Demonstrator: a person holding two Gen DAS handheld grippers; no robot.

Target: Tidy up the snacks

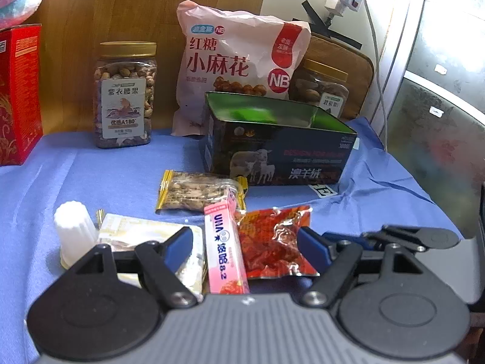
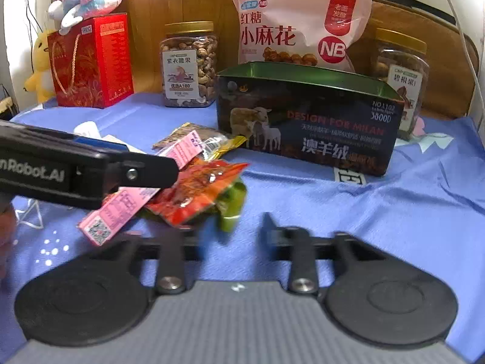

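Note:
A pile of small snacks lies on the blue cloth: a pink UHA candy pack (image 1: 225, 248) (image 2: 121, 209), a red foil packet (image 1: 274, 242) (image 2: 197, 191), a gold-edged nut packet (image 1: 197, 192) (image 2: 200, 139), a beige packet (image 1: 145, 233) and a green packet (image 2: 232, 203). An open dark tin box (image 1: 279, 142) (image 2: 306, 118) stands behind them. My left gripper (image 1: 244, 244) is open, its fingers either side of the pink pack and red packet. My right gripper (image 2: 233, 227) is open and empty, just in front of the green packet.
At the back stand a cashew jar (image 1: 125, 94) (image 2: 189, 63), a pink snack bag (image 1: 239, 60) (image 2: 298, 27), a second jar (image 1: 322, 88) (image 2: 400, 75) and a red gift box (image 1: 18, 94) (image 2: 91, 60). A white ribbed cap (image 1: 74, 230) sits at left. Cables (image 1: 376, 48) hang at right.

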